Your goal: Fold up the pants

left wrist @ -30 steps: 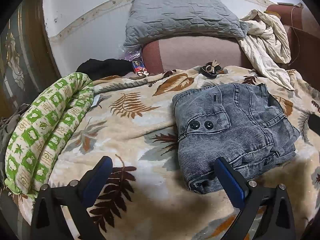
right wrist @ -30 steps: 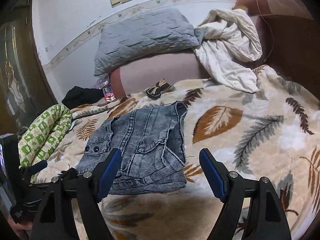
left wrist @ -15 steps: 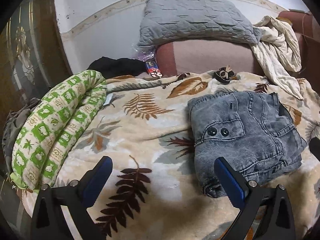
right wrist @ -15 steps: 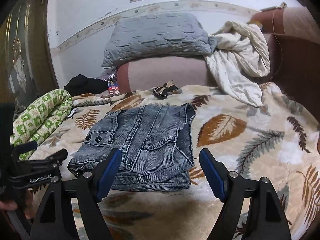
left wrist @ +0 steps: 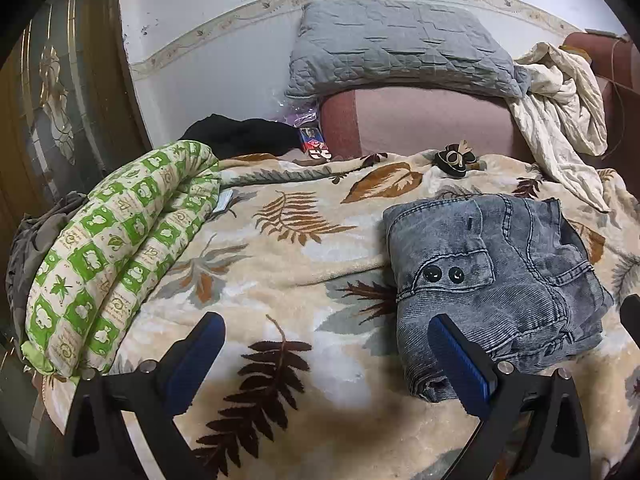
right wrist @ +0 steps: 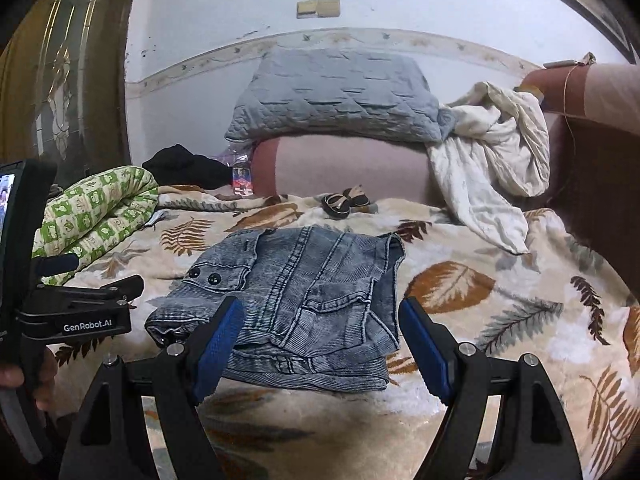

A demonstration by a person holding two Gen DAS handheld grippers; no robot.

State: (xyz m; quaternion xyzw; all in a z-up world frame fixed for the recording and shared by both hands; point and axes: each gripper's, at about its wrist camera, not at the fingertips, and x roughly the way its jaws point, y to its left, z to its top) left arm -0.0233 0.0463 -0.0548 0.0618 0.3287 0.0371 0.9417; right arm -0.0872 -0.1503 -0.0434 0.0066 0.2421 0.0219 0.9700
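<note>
Grey-blue denim pants (left wrist: 492,280) lie folded in a compact stack on the leaf-patterned blanket (left wrist: 288,264); they also show in the right wrist view (right wrist: 304,300). My left gripper (left wrist: 324,344) is open and empty, near the front edge, left of the pants, with its right finger over the stack's near corner. My right gripper (right wrist: 320,336) is open and empty, held in front of the stack's near edge, apart from the pants. The left gripper's body (right wrist: 80,312) shows at the left in the right wrist view.
A green-patterned rolled quilt (left wrist: 112,252) lies along the left. A grey pillow (left wrist: 400,48) sits on the pink headboard (left wrist: 432,120). A cream cloth (left wrist: 560,120) hangs at the right. A small dark trinket (left wrist: 454,160) and black clothing (left wrist: 240,132) lie at the back.
Both grippers have pulled back and risen from the folded pants, and both views have shifted. The pants lie still. Both grippers stay open.
</note>
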